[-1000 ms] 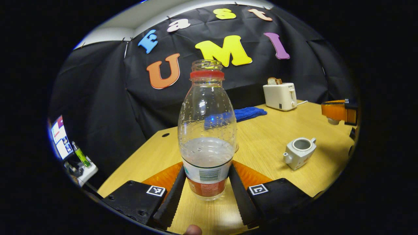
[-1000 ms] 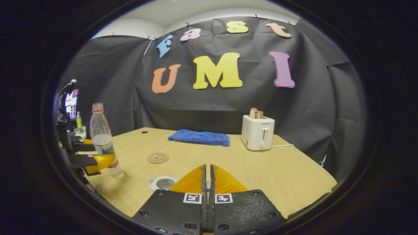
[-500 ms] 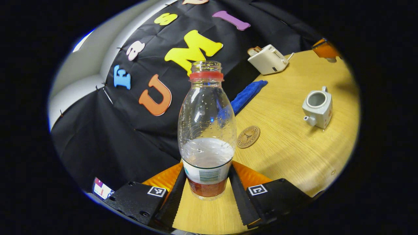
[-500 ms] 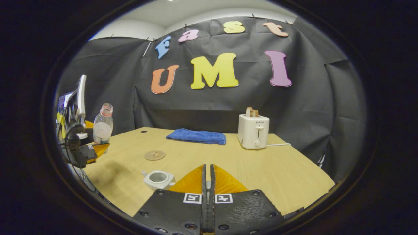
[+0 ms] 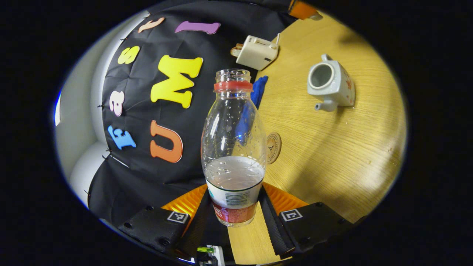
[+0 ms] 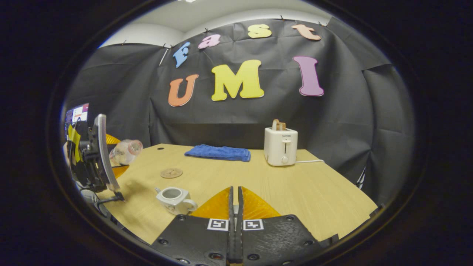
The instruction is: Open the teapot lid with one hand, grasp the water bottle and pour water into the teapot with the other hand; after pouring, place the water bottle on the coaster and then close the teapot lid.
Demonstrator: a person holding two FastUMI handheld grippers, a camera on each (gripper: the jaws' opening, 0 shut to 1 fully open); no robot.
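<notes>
Since a second earlier, the left gripper (image 5: 234, 207) had tipped the clear plastic water bottle with a red neck ring (image 5: 233, 147) from upright to nearly horizontal, its open mouth aimed toward the lidless white ceramic teapot (image 6: 173, 198); both fingers pinched the bottle's labelled base. The teapot sat near the table's front left, with the round brown coaster (image 6: 171, 173) just beyond it. The right gripper (image 6: 235, 207) hovered to the teapot's right, fingers pressed together. A blue cloth (image 6: 218, 153) and a white toaster (image 6: 280, 146) lay far back on the wooden table (image 6: 295, 188).

Clear plastic bottle (image 5: 233, 147), wood-grain table (image 5: 332, 147)
</notes>
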